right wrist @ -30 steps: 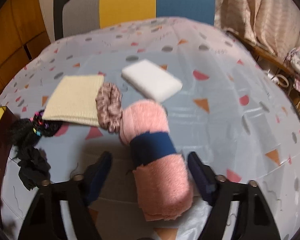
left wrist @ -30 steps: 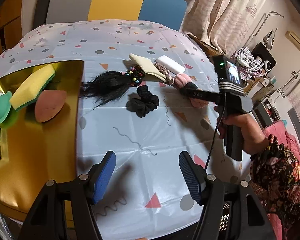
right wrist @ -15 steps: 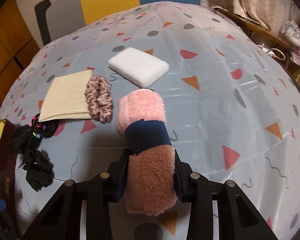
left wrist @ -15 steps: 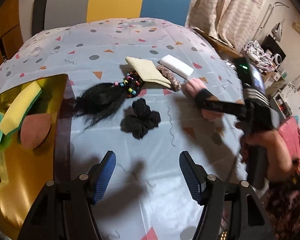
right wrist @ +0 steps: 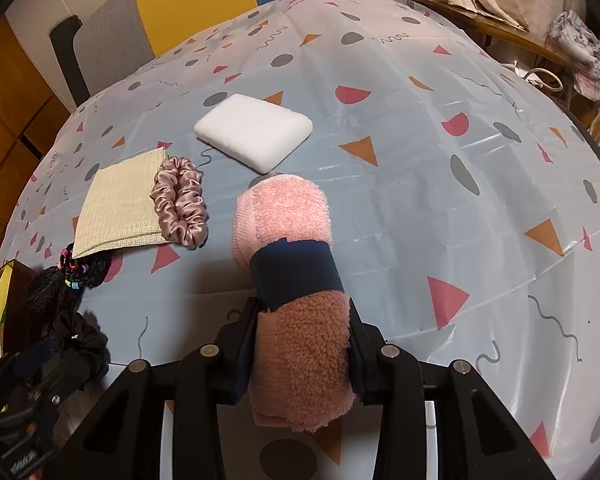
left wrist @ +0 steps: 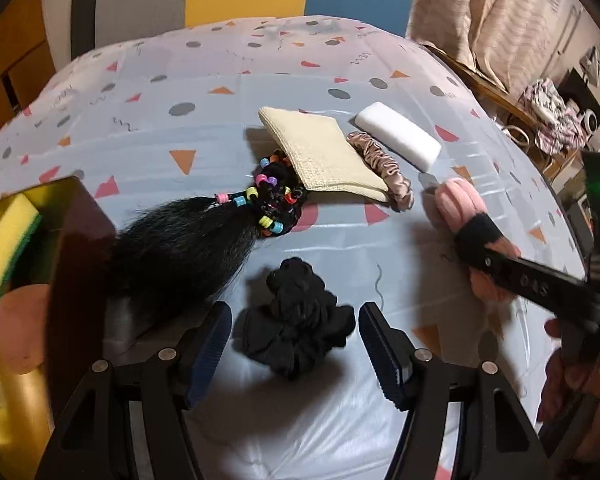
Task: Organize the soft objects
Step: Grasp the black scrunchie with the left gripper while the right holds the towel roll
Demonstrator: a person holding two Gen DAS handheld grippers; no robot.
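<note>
A pink rolled towel (right wrist: 284, 208) with a navy band lies on the patterned tablecloth (right wrist: 440, 184), and my right gripper (right wrist: 302, 348) is shut on its near end, both pads pressing into the pile. In the left wrist view the same towel (left wrist: 460, 204) is at the right, a black right-gripper finger (left wrist: 512, 270) along its side. My left gripper (left wrist: 296, 344) is open, its blue pads on either side of a black scrunchie (left wrist: 296, 328) without touching it.
A black hairpiece with coloured beads (left wrist: 204, 240), a cream cloth (left wrist: 320, 152), a pink satin scrunchie (left wrist: 380, 164) and a white sponge (left wrist: 398, 140) lie beyond. At the left, a gold box (left wrist: 80, 248) holds a yellow sponge (left wrist: 8, 240) and a pink sponge (left wrist: 20, 328).
My left gripper has moved forward and down over the table until its open fingers straddle the black scrunchie. My right gripper has shut on the pink towel roll.
</note>
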